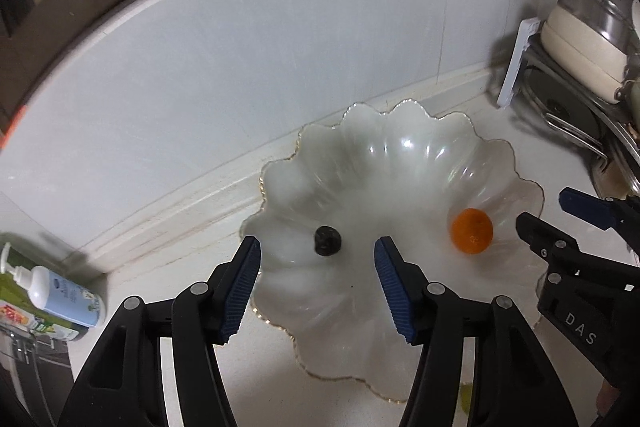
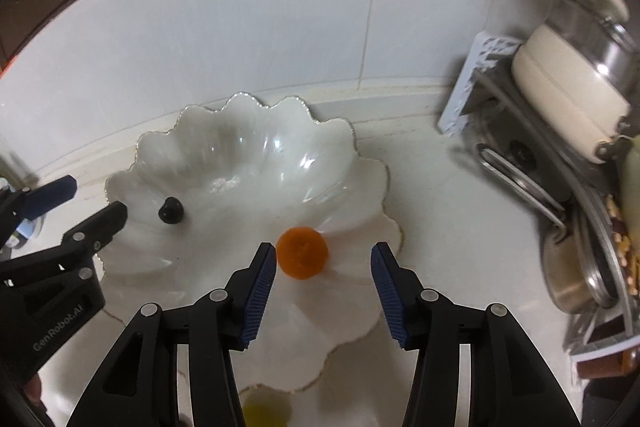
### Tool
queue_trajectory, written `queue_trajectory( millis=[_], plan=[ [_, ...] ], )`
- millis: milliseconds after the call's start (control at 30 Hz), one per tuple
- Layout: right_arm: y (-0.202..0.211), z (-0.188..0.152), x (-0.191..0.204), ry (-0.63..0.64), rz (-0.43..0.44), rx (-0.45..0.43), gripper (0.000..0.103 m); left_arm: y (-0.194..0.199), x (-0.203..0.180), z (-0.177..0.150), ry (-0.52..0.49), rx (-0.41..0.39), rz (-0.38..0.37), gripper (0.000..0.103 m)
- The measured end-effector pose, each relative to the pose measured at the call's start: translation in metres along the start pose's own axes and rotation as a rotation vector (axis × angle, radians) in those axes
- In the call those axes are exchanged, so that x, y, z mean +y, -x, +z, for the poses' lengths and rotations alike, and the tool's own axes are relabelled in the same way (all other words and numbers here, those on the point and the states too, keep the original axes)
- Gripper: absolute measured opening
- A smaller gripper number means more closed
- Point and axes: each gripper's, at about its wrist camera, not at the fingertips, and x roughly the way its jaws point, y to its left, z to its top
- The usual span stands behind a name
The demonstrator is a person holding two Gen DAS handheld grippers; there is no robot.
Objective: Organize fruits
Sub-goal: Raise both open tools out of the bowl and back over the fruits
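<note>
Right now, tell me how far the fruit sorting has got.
Done: a small dark fruit and an orange lie in the scalloped glass bowl. In hand: nothing; left gripper and right gripper are open and empty. Left: possibly the yellowish thing beside the bowl.

I had both wrist cameras angled steeply down, close above the scalloped glass bowl (image 1: 400, 155), the left view over its left half, the right view over its right edge, both sharing that bowl.
</note>
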Motion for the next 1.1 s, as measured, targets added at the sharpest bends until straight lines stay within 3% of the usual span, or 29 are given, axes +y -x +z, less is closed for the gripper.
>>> queue_trajectory(
  millis=[467, 767, 1100],
  plan=[
    [0.078, -0.038, 0.004, 0.019, -0.011, -0.163, 0.051, 0.067, -0.011, -0.033, 0.019, -0.115, -0.012, 0.059],
    [0.113, -0.065, 0.005, 0.023, 0.009, -0.223, 0.051, 0.111, -0.021, -0.053, -0.004, -0.211, 0.014, 0.059],
    [0.146, -0.097, 0.001, -0.002, -0.008, -0.294, 0.051, 0.144, -0.024, -0.081, 0.028, -0.241, -0.056, 0.059]
  ],
)
